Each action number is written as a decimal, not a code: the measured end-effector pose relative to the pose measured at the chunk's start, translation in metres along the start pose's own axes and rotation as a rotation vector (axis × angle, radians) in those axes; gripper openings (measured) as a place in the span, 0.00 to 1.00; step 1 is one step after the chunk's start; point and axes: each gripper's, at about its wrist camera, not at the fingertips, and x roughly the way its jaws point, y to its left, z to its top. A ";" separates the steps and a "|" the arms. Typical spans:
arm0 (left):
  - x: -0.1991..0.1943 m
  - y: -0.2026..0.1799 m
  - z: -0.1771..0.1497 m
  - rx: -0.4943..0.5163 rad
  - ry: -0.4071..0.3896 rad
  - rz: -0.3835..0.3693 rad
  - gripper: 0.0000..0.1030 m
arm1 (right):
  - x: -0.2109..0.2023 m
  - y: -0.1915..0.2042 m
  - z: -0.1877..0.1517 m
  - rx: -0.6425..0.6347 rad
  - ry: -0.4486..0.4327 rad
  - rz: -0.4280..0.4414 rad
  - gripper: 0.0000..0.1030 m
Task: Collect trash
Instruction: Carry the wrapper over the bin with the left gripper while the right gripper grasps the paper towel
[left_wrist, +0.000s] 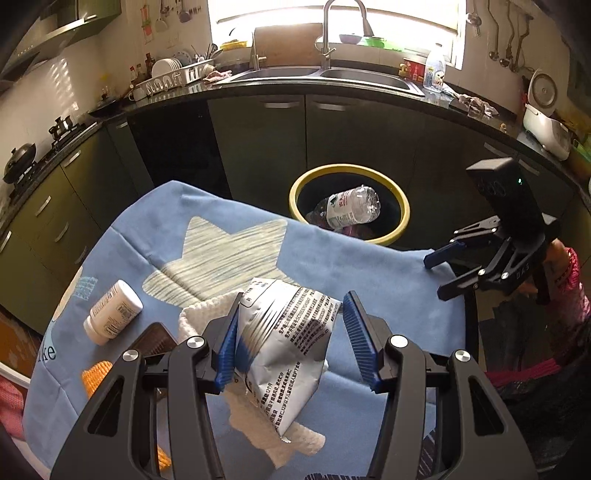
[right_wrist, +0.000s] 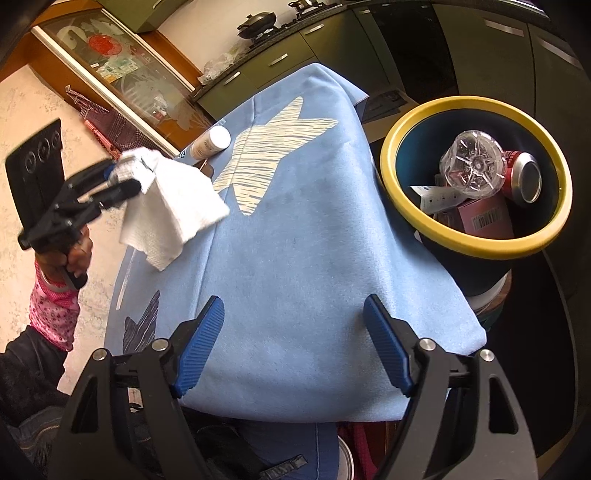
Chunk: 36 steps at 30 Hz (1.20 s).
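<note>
Tongs (left_wrist: 288, 339) over blue cloth (left_wrist: 369, 266) (kitchen)

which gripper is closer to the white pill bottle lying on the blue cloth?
Left. The left gripper, holding a silver printed wrapper and white paper towel, is lifted just beside the white pill bottle. The right gripper, empty, sits at the blue cloth's opposite edge.

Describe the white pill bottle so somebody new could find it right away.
Start at the blue star-print cloth covering the table. Near its left edge, the white pill bottle lies on its side, the only hard, labelled container on the cloth.
</note>
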 end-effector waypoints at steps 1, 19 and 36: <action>-0.004 0.000 0.007 -0.004 -0.009 -0.011 0.51 | -0.001 0.001 0.001 0.001 -0.002 -0.012 0.72; -0.041 -0.022 0.038 -0.004 -0.077 -0.066 0.51 | 0.009 0.101 0.030 -0.357 -0.302 0.025 0.55; -0.063 -0.026 0.045 0.004 -0.119 -0.060 0.51 | 0.025 0.084 -0.003 -0.326 -0.135 0.021 0.02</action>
